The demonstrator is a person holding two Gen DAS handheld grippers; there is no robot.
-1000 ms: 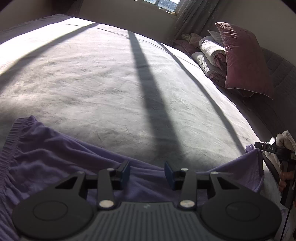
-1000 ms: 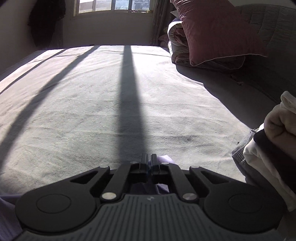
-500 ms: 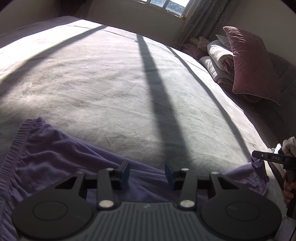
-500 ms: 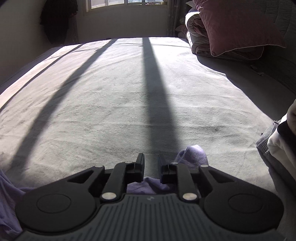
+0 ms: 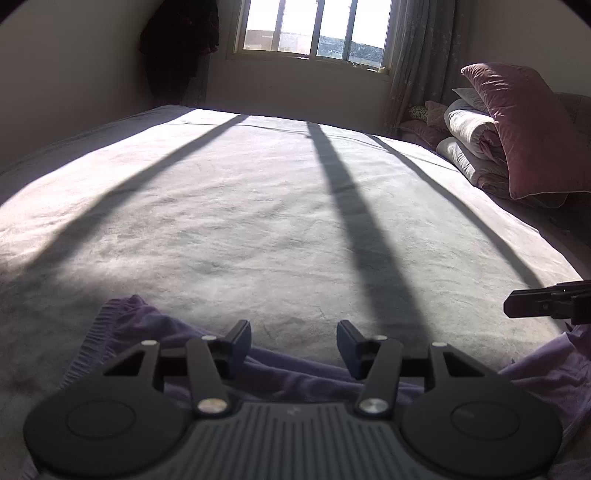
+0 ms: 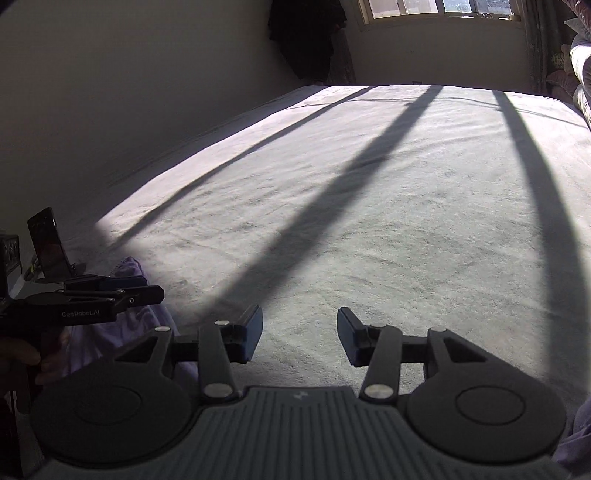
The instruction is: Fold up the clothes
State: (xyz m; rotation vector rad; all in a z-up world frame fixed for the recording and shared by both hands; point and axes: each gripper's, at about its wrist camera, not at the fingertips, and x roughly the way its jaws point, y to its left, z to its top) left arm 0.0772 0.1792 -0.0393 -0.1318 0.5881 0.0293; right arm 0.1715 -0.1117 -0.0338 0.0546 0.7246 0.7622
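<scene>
Both sets of jaws stood apart and held nothing. On the left gripper (image 5: 293, 345) they hung over the near edge of the purple garment (image 5: 303, 376), which lay spread along the front of the bed (image 5: 280, 229), its gathered end at the left and another part at the right. On the right gripper (image 6: 300, 338) they were over bare bed (image 6: 369, 221). A pillow (image 5: 528, 129) leaned on rolled bedding (image 5: 469, 129) at the far right, under the window (image 5: 314, 27).

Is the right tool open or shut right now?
Open. The right tool shows a wide gap between its fingers, with only bare bed between them, nothing gripped.
</scene>
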